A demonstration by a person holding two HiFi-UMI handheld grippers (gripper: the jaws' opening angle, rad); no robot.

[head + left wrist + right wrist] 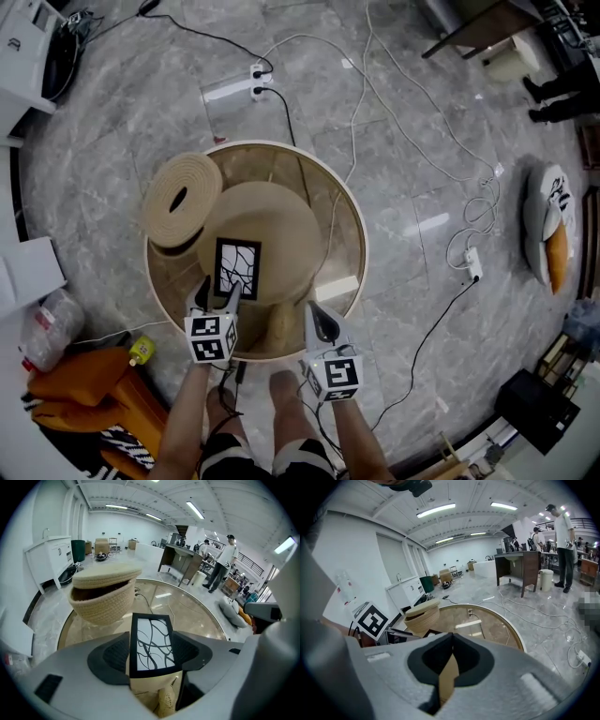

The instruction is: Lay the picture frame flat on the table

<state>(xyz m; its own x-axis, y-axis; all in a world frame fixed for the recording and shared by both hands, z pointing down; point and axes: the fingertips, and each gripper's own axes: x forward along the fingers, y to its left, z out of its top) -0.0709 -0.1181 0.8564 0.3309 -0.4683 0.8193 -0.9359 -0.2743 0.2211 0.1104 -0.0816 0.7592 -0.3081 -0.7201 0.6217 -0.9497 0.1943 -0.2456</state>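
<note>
On the round glass-topped table point(362, 246), catalogued from the head view:

- Picture frame point(237, 269), one. Black border, white face with black branching lines. The long axis runs away from the person, with the short lower edge nearest them. The face is turned upward. It sits over the beige pad near the table's middle. No view settles whether its back rests on the pad or is lifted clear.
- Beige round pad point(281, 230), one, under the frame. Its near edge is hidden by the grippers.
- Woven basket point(101, 605), one, on the far left part of the table, with one coiled lid point(178, 199) lying askew on top. What is inside cannot be seen.
- Left gripper point(217, 289), one. Its jaws are closed on the frame, one pad against each long side near the lower end.
- Right gripper point(313, 311), one, just right of the frame and apart from it. Its jaw tips meet with nothing between them, and only beige surface shows through the gap lower down.
- Marker cubes, two, one on the left gripper point(212, 339) and one on the right point(336, 373).

Floor items around the table:

- White power strips, two: one beyond the table point(261, 73) and one to the right point(473, 265), with several loose cables.
- Orange bag point(80, 389), one, lower left, cut off by the picture's edge.
- Patterned cushion point(547, 234), one, far right.

A knobbly beige shape below the frame is too unclear to name.
</note>
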